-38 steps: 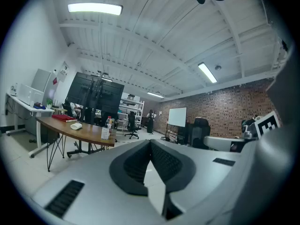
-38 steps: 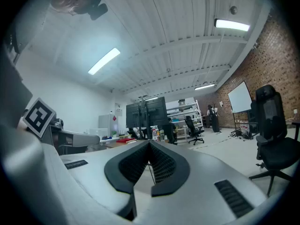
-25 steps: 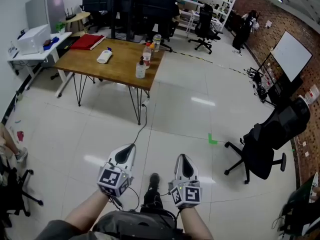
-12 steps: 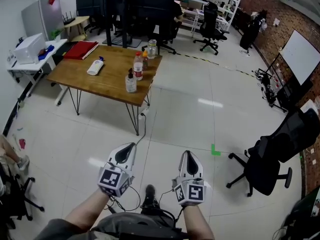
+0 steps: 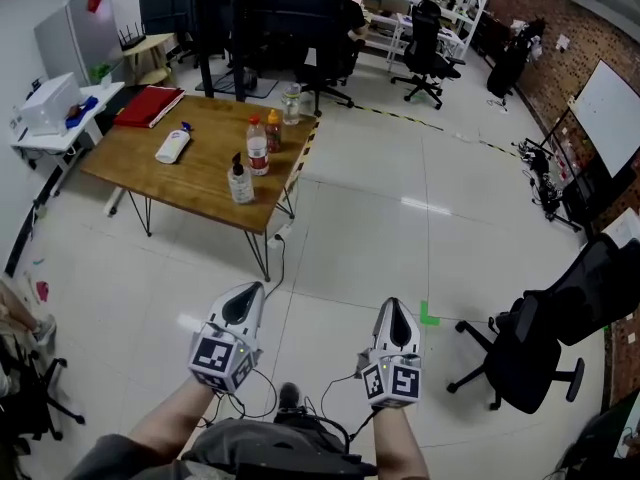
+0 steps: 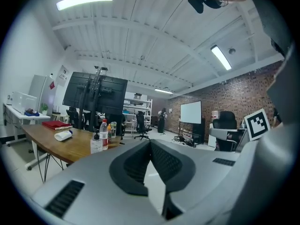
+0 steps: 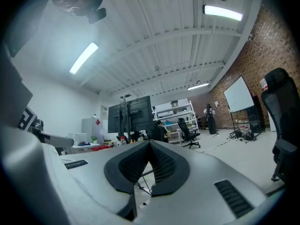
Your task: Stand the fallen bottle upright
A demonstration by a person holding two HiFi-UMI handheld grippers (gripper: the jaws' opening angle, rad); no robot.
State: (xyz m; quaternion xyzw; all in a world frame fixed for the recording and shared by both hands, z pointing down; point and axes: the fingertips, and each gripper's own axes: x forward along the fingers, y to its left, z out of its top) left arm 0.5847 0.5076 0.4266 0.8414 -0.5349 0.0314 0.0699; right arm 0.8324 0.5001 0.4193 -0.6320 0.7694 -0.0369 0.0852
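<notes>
The fallen bottle (image 5: 172,146), white with a blue cap, lies on its side on the wooden table (image 5: 190,178) at the upper left of the head view. In the left gripper view the fallen bottle (image 6: 62,135) shows far off on the table (image 6: 47,142). My left gripper (image 5: 247,292) and right gripper (image 5: 393,308) are held over the floor, well short of the table, both shut with nothing in them. The left gripper (image 6: 150,142) points towards the table. The right gripper (image 7: 150,143) points at the room beyond it.
A pump bottle (image 5: 239,181), a red-capped water bottle (image 5: 257,146), an orange bottle (image 5: 272,131) and a jar (image 5: 291,104) stand on the table; a red book (image 5: 148,106) lies at its far end. A black office chair (image 5: 545,338) stands right. A cable (image 5: 268,268) trails on the floor.
The table has come nearer and shifted left and down in the head view as the person walks towards it. Both grippers stay shut and spread slightly apart.
</notes>
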